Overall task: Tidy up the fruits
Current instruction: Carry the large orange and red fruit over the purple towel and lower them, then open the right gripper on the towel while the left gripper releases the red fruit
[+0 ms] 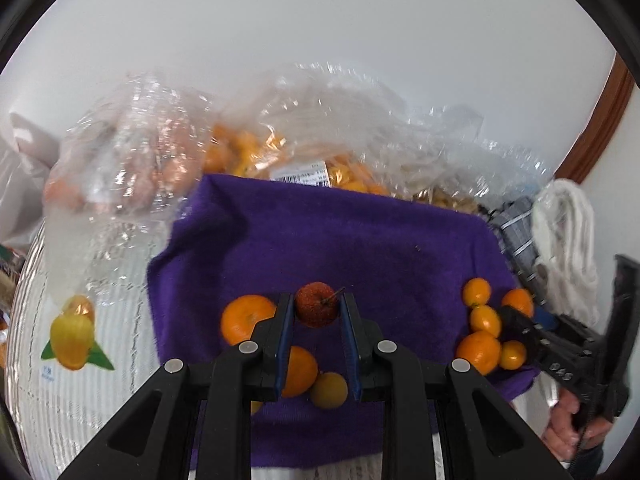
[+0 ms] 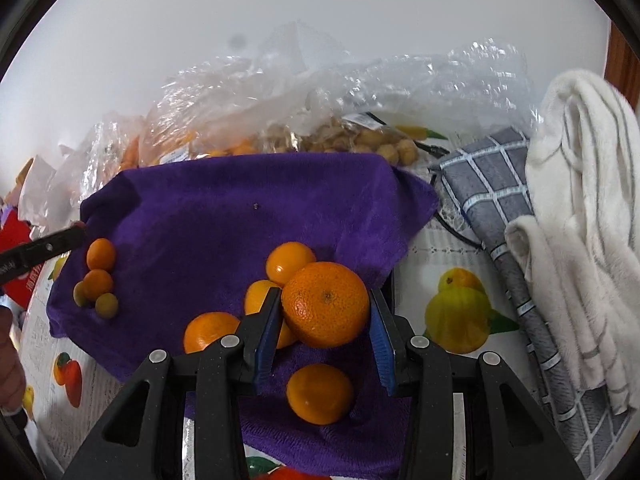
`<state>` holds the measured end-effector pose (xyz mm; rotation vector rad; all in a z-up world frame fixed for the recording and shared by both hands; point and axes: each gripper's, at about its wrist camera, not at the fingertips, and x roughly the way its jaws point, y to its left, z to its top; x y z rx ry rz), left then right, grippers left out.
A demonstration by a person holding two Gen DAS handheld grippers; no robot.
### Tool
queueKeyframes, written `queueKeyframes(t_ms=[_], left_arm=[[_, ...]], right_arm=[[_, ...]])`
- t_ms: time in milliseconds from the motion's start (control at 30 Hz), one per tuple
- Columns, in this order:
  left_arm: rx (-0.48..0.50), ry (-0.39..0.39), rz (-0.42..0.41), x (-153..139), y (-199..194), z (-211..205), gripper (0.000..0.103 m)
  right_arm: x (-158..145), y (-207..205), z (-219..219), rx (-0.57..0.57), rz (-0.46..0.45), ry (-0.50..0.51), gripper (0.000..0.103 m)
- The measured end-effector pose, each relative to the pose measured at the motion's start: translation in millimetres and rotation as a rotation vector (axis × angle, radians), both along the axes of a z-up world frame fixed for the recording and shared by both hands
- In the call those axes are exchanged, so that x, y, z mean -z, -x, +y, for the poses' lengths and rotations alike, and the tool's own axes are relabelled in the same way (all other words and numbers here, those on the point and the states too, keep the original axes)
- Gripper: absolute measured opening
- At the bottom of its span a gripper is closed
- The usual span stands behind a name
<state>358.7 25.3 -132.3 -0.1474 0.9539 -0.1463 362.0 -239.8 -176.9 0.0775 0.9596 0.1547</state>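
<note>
Oranges (image 2: 320, 394): five by right gripper (image 2: 325, 310), one held.

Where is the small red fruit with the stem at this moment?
In the left wrist view, the red fruit sits between the fingers of the left tool, above the purple towel, with an orange just to its left.

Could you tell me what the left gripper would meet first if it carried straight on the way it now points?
The left gripper already holds the small red fruit; beyond that lies bare purple towel, then probably the clear bags of fruit, though depth is unclear.
</note>
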Motion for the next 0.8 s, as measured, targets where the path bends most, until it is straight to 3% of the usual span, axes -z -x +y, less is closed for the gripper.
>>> queueKeyframes(t_ms=[300, 600, 767, 800], left_arm=[[0.034, -0.146, 0.027, 16, -15, -29, 0.022], [0.062, -0.183, 0.069, 35, -20, -39, 0.022], [0.079, -0.182, 0.076, 42, -18, -45, 0.023], [0.080, -0.179, 0.077, 41, -18, -45, 0.027]], right_arm=[[1, 0, 0, -0.033, 0.014, 0.000, 0.043], [-12, 10, 7, -0.062, -0.034, 0.011, 0.069], [-18, 11, 7, -0.050, -0.046, 0.001, 0.074], [-19, 11, 7, -0.043, -0.045, 0.005, 0.075]])
